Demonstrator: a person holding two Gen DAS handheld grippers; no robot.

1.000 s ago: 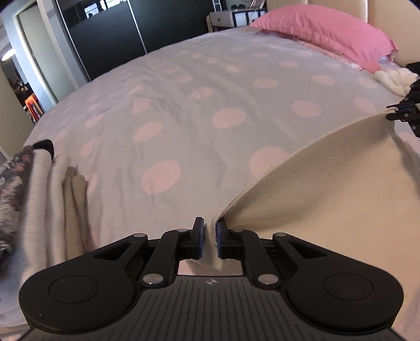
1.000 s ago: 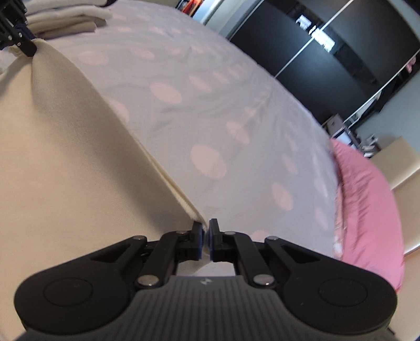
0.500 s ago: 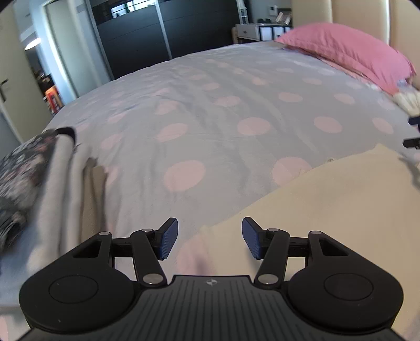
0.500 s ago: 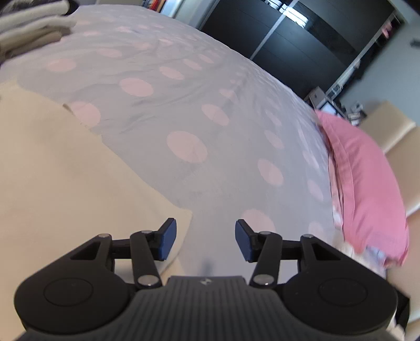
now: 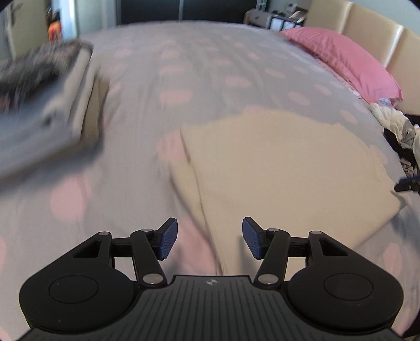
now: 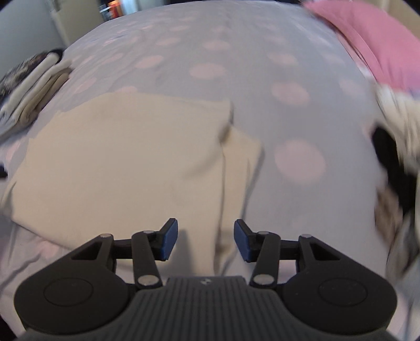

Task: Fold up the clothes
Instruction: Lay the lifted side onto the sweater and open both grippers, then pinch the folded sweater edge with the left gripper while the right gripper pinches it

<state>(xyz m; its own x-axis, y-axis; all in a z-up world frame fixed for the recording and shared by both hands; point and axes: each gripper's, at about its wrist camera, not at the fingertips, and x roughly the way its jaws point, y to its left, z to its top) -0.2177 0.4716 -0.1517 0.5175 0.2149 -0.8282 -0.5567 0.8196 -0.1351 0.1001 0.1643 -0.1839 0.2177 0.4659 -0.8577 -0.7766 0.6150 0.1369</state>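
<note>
While no writing is legible, left gripper and right gripper gape empty above cream garment.

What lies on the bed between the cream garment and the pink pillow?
Only bare dotted bedcover lies between the cream garment and the pink pillow; the left wrist view shows it most sharply.

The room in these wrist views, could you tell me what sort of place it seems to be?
Most likely a home bedroom: a bed with a grey, pink-dotted duvet, a pink pillow against a padded cream headboard, and a stack of folded clothes on the covers.
</note>
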